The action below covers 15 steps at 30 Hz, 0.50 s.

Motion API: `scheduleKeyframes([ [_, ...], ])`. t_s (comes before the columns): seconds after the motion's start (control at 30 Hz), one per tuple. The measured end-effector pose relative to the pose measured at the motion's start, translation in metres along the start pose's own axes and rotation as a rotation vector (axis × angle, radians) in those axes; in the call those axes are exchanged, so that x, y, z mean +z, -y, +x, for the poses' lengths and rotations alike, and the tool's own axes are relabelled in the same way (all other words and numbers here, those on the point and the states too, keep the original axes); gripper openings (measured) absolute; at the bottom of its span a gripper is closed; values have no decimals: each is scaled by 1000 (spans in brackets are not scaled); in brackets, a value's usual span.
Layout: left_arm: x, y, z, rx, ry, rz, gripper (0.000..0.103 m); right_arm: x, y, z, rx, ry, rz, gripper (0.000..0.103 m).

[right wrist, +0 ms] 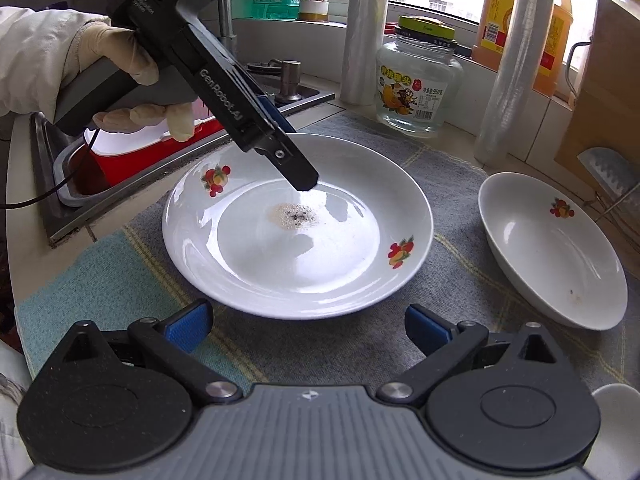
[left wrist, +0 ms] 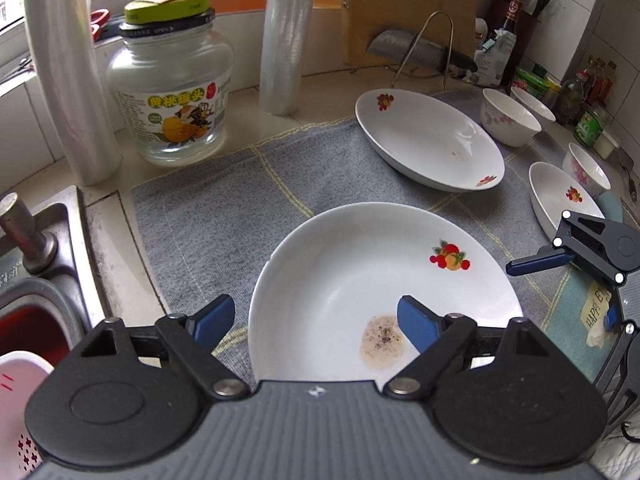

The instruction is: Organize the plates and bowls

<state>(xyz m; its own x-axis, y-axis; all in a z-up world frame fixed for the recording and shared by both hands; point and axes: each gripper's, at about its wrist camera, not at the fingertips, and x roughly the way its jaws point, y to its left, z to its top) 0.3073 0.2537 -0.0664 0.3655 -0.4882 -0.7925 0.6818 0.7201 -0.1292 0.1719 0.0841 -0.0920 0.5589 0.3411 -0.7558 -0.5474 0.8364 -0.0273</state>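
Centrally, the front plate lies flat and upright, mouth upward, on the grey mat on the desk; being round, it has no long axis. Its well holds a small speckled residue patch. The left tongs are released, straddling the plate's near rim: the right pad sits over the well beside the residue, the left pad outside the rim, neither pressing it. In the right wrist view, a gloved hand at upper left holds this tool angled steeply down, its tip low over the plate's well. The right tongs are released and hold nothing, low in the frame, just short of the plate. A second plate lies at right, tilted. At upper right of the left wrist view stand a third plate and three bowls. The glass jar at upper left appears empty.
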Motion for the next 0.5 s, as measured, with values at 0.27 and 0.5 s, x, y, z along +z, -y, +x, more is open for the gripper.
scheduleKeyframes([
  [0.27,-7,54,-49,104,181,65,95,-11,14,-47,-136,14,68,103],
  [0.5,-7,116,-41,27,238,165,96,-33,24,-79,-296,15,184,103],
])
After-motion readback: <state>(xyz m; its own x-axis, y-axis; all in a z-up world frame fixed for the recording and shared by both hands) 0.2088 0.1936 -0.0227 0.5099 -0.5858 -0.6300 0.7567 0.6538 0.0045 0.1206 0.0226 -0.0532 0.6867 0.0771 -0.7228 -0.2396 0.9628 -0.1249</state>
